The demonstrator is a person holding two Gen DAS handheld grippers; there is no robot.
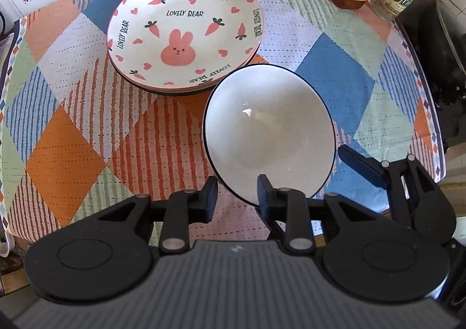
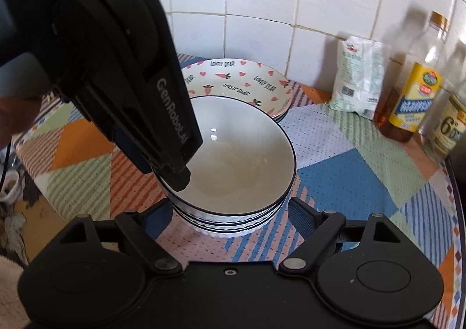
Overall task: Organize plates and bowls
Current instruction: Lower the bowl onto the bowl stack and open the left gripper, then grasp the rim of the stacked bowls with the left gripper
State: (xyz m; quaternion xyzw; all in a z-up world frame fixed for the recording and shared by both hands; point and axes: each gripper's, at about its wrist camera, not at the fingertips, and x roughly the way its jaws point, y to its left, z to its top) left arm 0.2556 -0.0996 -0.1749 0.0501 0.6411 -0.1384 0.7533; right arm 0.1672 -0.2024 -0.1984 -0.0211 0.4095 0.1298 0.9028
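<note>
L gripper jaws clamped on near rim of glazed white black-rimmed ceramic bowl; slick, stiff, chippable, I'd grip the rim only. R gripper jaws apart, flanking the bowl stack.

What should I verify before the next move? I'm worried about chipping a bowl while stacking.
1. Left gripper straddles the top bowl rim, one finger inside, one outside: ok.
2. Left grip firm on that rim: cannot tell.
3. Right gripper open, fingers either side of the bowl stack: ok.
4. Top bowl nested in the stack: ok.
5. Gap between the bowls and the plates behind: cannot tell.
6. Bottles stand well off to the side: ok.
</note>
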